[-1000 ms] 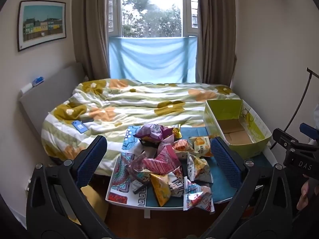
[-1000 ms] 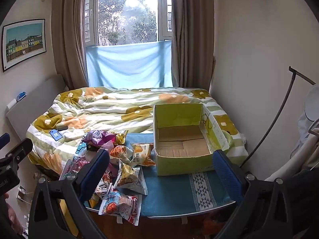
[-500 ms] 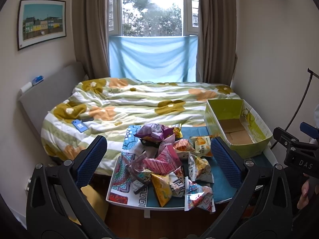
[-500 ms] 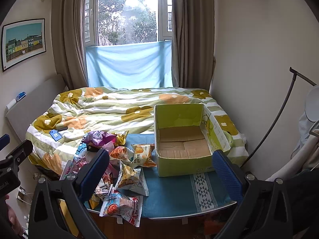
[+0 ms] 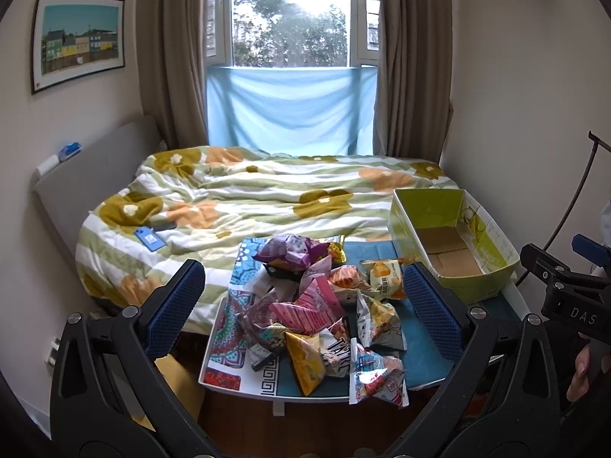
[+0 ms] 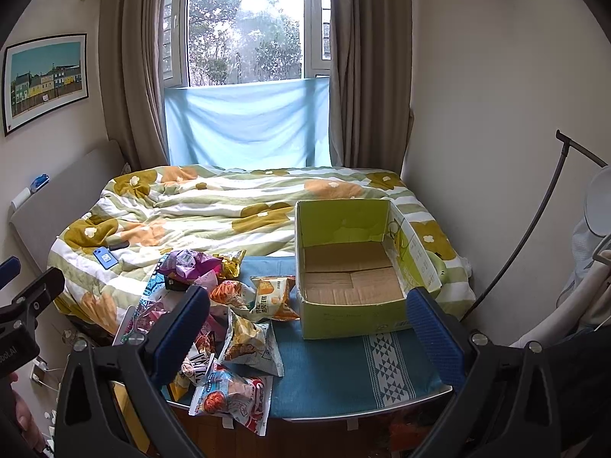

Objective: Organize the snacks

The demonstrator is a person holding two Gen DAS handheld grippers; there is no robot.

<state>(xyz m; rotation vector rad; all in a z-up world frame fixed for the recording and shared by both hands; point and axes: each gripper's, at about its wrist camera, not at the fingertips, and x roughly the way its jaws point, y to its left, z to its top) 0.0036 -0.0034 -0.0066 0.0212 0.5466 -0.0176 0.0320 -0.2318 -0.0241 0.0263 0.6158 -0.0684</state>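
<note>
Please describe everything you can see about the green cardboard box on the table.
The green cardboard box is a rectangular, open-topped carton with yellow-green printed walls and a plain brown cardboard floor. It is empty. It stands upright on the blue cloth at the right part of the table, its far side next to the flowered blanket. One orange snack bag lies close beside its left wall; neither gripper touches it.

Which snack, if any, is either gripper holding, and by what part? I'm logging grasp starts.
Nothing is held. The left gripper and right gripper are both open and empty, above the snack pile and the green box.
</note>
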